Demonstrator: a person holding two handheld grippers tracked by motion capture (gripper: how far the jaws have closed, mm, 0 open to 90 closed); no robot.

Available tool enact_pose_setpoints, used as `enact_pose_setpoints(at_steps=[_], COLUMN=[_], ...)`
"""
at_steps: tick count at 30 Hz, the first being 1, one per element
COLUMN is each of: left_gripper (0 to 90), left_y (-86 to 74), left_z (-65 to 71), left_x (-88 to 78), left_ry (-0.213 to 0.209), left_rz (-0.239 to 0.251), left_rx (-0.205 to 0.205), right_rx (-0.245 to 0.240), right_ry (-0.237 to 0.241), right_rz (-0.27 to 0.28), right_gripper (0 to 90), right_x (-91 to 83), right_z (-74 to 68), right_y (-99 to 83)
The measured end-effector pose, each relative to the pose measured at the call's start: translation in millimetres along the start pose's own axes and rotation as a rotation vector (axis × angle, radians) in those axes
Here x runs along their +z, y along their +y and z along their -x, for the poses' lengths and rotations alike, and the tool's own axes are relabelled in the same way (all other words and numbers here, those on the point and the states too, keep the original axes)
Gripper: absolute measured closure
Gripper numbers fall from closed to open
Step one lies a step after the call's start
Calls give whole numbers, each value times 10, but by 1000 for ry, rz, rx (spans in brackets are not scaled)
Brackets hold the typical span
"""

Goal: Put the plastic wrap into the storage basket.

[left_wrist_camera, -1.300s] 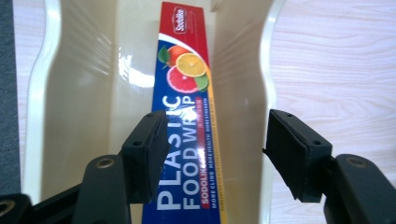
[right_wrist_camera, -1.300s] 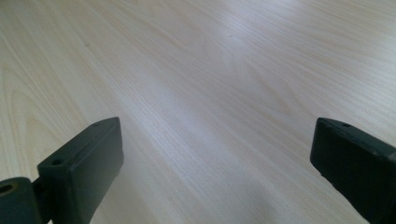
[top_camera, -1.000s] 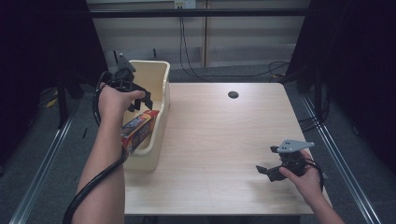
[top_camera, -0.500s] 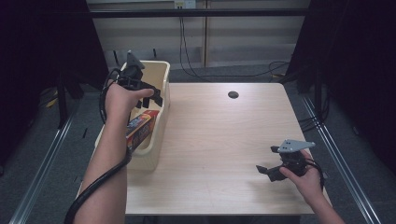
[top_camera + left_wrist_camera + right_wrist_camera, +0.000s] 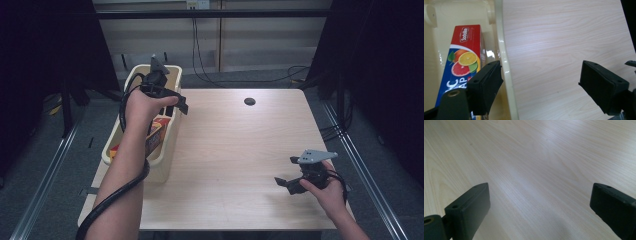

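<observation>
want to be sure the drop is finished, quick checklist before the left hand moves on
1. Red cardboard box with citrus print inside cream plastic bin: ok.
2. Left gripper free of box, jaws have just been opening, nothing between them: ok.
3. Box lying flat in the bin: cannot tell.
4. Right gripper jaws open and empty: ok.
5. Pale wooden table bare between the grippers: ok.
</observation>
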State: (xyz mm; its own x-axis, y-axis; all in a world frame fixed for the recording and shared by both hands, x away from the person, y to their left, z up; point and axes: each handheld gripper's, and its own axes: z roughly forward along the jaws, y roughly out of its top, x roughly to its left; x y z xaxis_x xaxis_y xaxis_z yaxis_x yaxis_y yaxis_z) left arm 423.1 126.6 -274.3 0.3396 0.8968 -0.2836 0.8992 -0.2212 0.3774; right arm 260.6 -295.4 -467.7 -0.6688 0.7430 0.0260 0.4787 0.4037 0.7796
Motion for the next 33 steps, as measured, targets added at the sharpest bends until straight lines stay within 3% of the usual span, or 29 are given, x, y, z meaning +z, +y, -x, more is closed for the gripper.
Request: enact_pose_setpoints(at_steps=[15, 18, 33], left_gripper=[125, 121, 85], left_y=[14, 10, 8], left_z=[240, 279, 513], left_x=[144, 176, 388], left_ry=[-50, -65, -110], left_rz=[14, 29, 28], left_rx=[85, 76, 150], right_rx=[-6, -7, -9], right_ry=[6, 4, 13], right_rz=[-9, -9, -11], right_gripper=[27, 27, 26], right_x=[18, 18, 38], right_z=[-12, -18, -24], right_y=[3, 5, 4])
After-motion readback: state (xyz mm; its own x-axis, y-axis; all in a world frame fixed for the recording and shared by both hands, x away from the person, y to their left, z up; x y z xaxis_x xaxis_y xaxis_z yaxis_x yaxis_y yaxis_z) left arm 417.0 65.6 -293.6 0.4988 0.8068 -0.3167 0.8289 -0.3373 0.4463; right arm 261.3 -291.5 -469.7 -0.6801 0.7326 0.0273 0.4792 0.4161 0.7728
